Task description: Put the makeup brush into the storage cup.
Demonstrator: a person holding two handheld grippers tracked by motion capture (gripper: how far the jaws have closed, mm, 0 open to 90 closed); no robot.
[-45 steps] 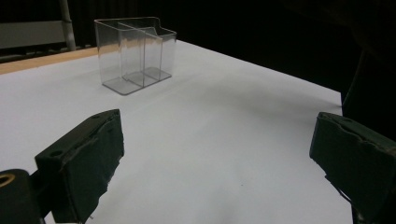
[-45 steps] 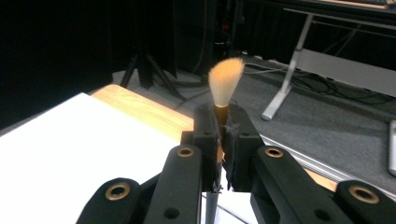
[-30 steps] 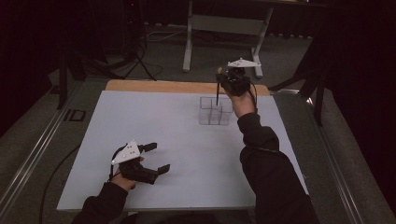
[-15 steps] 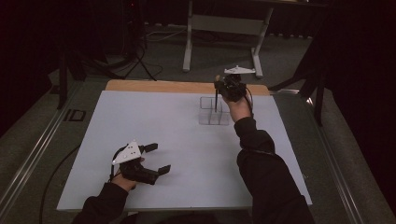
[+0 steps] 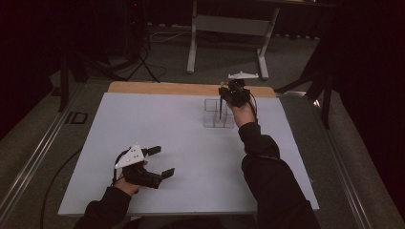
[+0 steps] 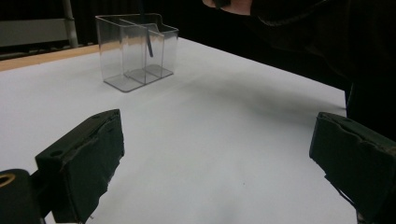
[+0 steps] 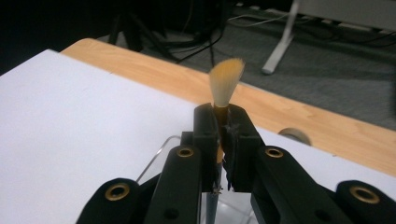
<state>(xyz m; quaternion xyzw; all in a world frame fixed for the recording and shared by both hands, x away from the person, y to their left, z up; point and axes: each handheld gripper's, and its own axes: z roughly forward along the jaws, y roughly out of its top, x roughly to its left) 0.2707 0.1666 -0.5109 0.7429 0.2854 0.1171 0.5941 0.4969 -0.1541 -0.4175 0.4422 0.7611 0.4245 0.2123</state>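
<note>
A clear plastic holder [image 5: 218, 113] with compartments stands on the white table [image 5: 162, 133] toward the far edge. My right gripper [image 5: 228, 93] hangs over it, shut on a brush [image 7: 225, 86] with pale orange bristles pointing up. The brush's dark handle [image 5: 220, 109] reaches down into the holder, seen also in the holder [image 6: 135, 49] as a dark handle [image 6: 149, 44] in one compartment. My left gripper [image 5: 156, 161] rests near the table's front left, open with nothing between its pads [image 6: 88, 163].
A wooden strip [image 5: 157, 88] runs along the table's far edge. Behind it on the dark floor stand a white table frame [image 5: 227, 33] and cables. The person's right sleeve [image 5: 267, 176] lies across the table's right side.
My right gripper has sunk with the brush, and the handle has gone lower into the clear holder. The left gripper has stayed where it was.
</note>
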